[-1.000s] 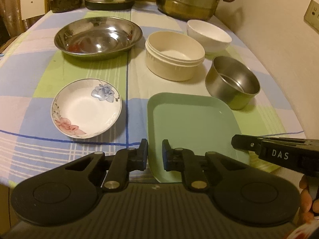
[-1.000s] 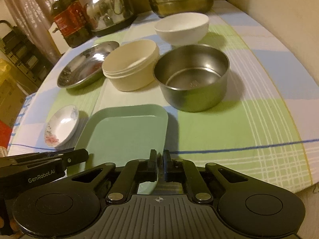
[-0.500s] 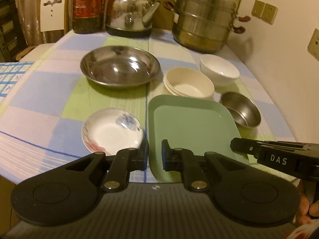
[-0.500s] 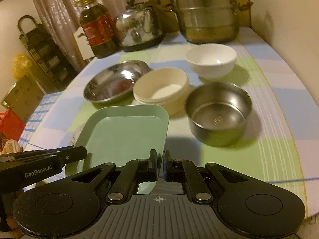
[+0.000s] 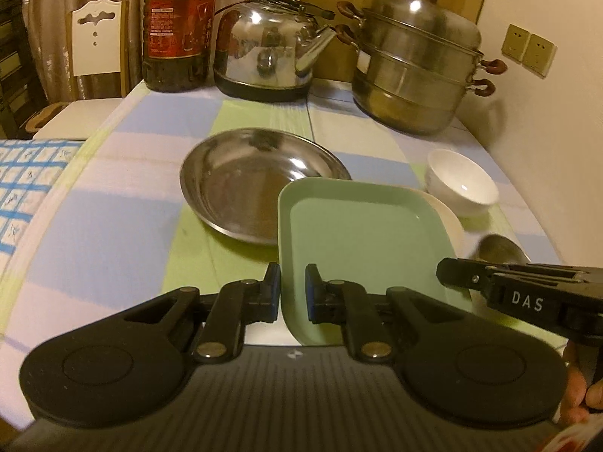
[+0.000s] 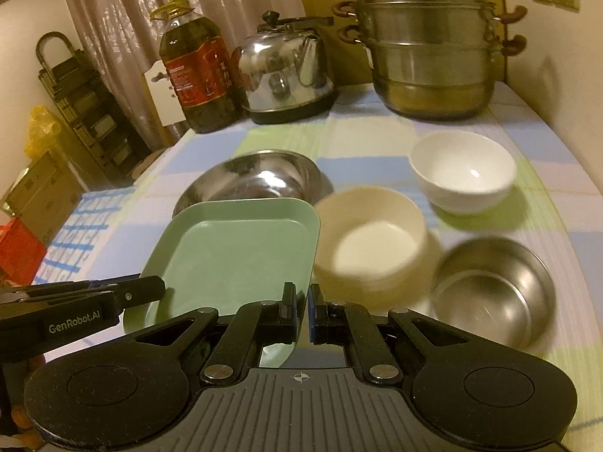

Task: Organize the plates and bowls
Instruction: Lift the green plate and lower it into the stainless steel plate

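A pale green square plate (image 5: pixel 361 241) hangs tilted above the checked tablecloth, held at its near edge by both grippers. My left gripper (image 5: pixel 293 293) is shut on the plate's near left corner. My right gripper (image 6: pixel 303 309) is shut on the near right edge. In each wrist view the other gripper reaches in from the side: the right gripper (image 5: pixel 444 275), the left gripper (image 6: pixel 158 288). Beyond the plate lie a wide steel dish (image 6: pixel 256 177), stacked cream bowls (image 6: pixel 369 237), a white bowl (image 6: pixel 463 177) and a steel bowl (image 6: pixel 493 286).
An oil bottle (image 5: pixel 177 26), a steel kettle (image 5: pixel 267 49) and a tiered steamer pot (image 5: pixel 414 67) line the back of the table. A wall runs close along the right side. A white chair (image 5: pixel 98 37) stands past the left edge.
Both grippers have risen and moved toward the back of the table with the green plate, which now overlaps the steel dish and cream bowls. The flowered saucer has dropped out of view.
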Demonstrator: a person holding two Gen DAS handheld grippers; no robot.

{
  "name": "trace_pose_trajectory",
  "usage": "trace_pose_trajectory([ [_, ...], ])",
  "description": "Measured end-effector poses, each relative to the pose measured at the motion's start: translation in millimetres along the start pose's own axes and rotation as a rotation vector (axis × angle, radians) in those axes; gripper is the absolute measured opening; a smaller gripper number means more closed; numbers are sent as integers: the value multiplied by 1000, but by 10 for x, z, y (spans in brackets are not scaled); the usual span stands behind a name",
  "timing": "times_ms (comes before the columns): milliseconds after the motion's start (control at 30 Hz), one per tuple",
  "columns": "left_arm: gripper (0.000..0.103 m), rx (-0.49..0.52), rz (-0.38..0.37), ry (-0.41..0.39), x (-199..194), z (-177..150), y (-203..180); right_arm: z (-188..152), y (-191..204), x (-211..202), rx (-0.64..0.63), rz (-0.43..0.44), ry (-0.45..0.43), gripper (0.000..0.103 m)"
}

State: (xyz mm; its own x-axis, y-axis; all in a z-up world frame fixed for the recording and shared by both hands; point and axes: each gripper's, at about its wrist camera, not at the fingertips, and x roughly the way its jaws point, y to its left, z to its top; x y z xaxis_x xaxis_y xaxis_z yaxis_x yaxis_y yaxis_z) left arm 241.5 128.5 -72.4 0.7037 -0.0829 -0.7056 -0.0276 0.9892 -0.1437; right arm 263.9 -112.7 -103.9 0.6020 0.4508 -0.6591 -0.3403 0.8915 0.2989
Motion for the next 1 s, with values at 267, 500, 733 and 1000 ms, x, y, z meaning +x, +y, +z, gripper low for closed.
trace_pose_trajectory([
  [267, 12, 21, -17, 17, 427, 420, 388, 381, 261, 547, 5, -41, 0, 6],
  [500, 12, 31, -26, 40, 800, 634, 610, 600, 339, 993, 18, -71, 24, 6],
  [733, 12, 23, -37, 81, 1153, 719, 762, 698, 346, 1365, 22, -108, 59, 6],
  [1000, 12, 23, -39, 120, 1415, 759, 857, 732, 333, 1675, 30, -140, 99, 6],
])
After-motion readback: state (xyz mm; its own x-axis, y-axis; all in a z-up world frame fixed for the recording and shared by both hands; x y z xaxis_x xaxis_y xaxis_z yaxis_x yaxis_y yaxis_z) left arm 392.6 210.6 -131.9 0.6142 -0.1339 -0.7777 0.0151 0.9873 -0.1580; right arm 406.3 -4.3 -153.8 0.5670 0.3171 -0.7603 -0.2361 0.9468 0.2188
